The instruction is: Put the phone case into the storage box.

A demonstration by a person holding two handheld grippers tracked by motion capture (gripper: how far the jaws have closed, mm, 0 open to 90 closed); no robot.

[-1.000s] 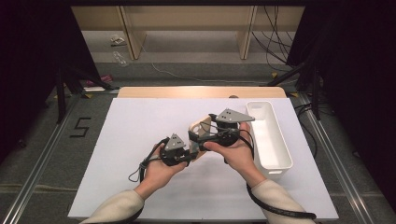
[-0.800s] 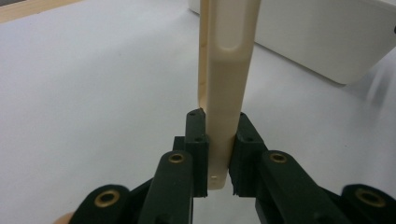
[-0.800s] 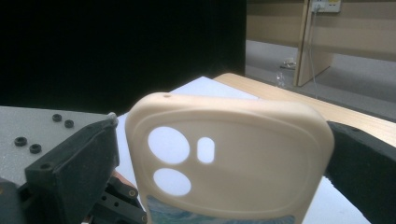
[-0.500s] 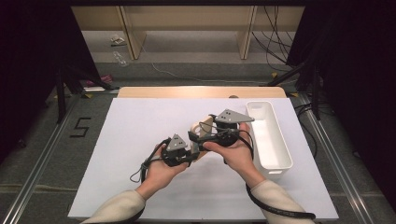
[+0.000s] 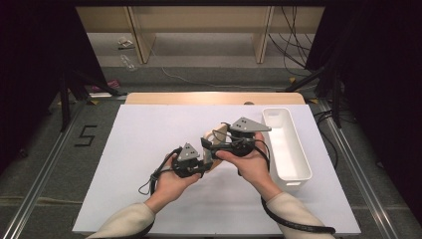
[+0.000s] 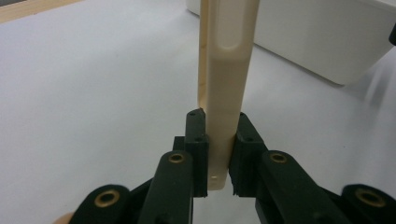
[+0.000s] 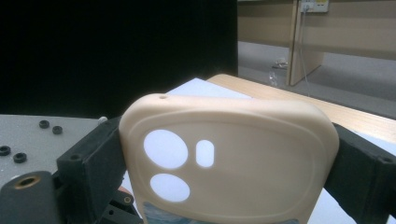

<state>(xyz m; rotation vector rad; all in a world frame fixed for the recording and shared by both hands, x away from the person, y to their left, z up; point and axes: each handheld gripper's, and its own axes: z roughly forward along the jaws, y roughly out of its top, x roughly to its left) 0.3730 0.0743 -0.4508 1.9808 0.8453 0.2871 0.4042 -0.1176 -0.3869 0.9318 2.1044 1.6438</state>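
Beige phone case point(image 7: 229, 163) clamped edgewise by left gripper point(image 6: 219, 149), widthwise by right gripper point(image 7: 229, 168).

Two forearms in cream sleeves reach in over the table. The left gripper point(image 5: 206, 158) and right gripper point(image 5: 211, 144) meet near the middle, each with its black jaws clamped on the same beige phone case point(image 7: 229, 158).

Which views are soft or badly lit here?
High view: white table evenly lit, surroundings black, fine detail coarse. Left gripper view: phone case edge fairly sharp, white bin behind it soft. Right gripper view: case back sharp enough to show the camera cutouts, dark backdrop to the left, shelving blurred.
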